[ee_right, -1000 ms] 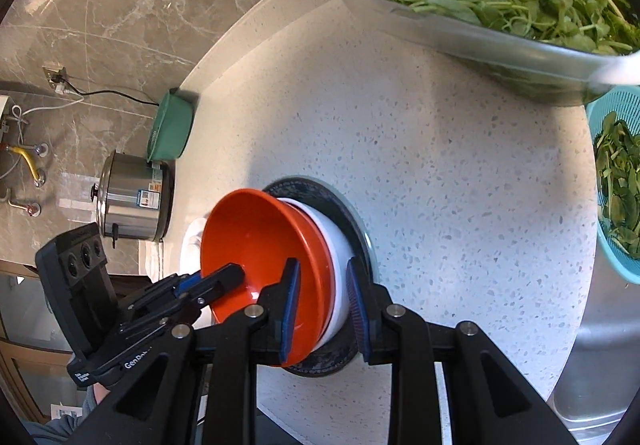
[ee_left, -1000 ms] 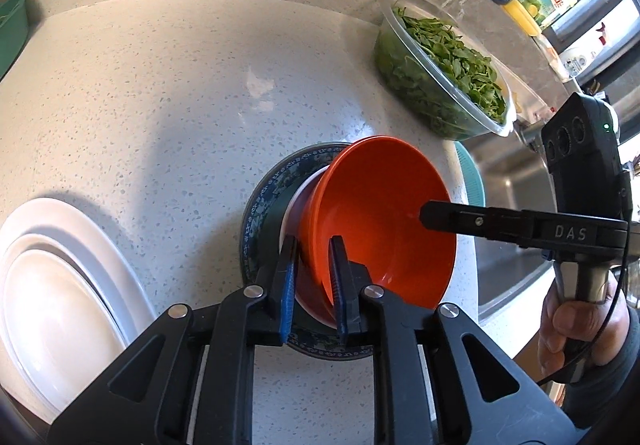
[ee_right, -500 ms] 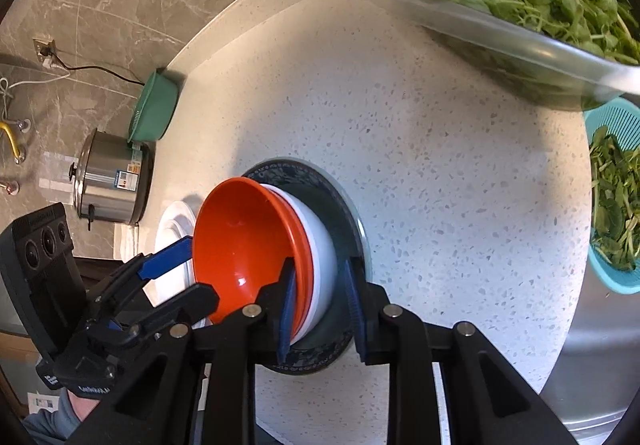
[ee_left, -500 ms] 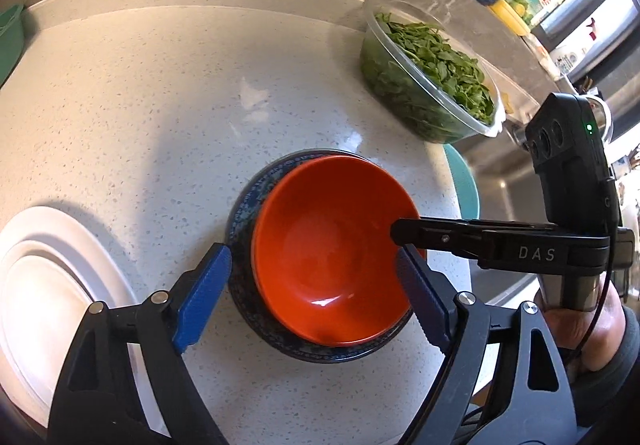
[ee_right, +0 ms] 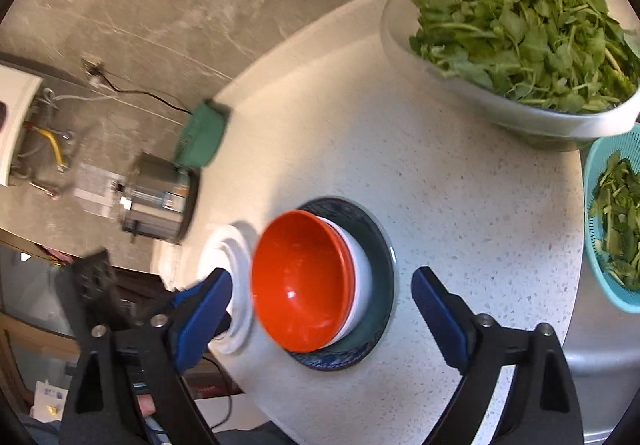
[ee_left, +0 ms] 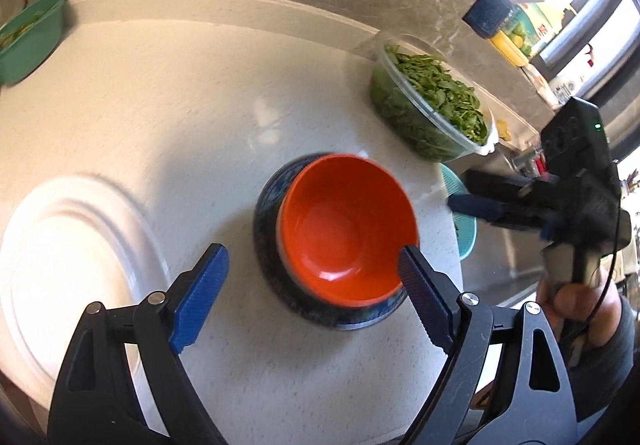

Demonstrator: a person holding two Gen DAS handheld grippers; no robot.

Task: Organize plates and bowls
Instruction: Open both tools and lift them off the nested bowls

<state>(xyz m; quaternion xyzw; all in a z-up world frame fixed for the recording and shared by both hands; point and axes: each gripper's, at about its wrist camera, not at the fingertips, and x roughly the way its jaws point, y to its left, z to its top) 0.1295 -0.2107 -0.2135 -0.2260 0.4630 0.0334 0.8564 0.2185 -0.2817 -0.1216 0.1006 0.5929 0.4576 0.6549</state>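
Orange bowl [ee_left: 346, 229] sits nested in a white bowl [ee_right: 358, 277] on the dark blue plate [ee_right: 382, 273], frame centre, on the tabletop [ee_left: 168, 113]. Left gripper [ee_left: 314, 295] spread wide, empty, bowl just ahead between its fingers. Right gripper [ee_right: 322, 319] likewise released, holding nothing. White plates [ee_left: 76, 265] lie lower left, nearer the left gripper; greens container [ee_left: 430, 109] upper right, teal colander [ee_right: 614, 229] beside it. Nothing blocks access.
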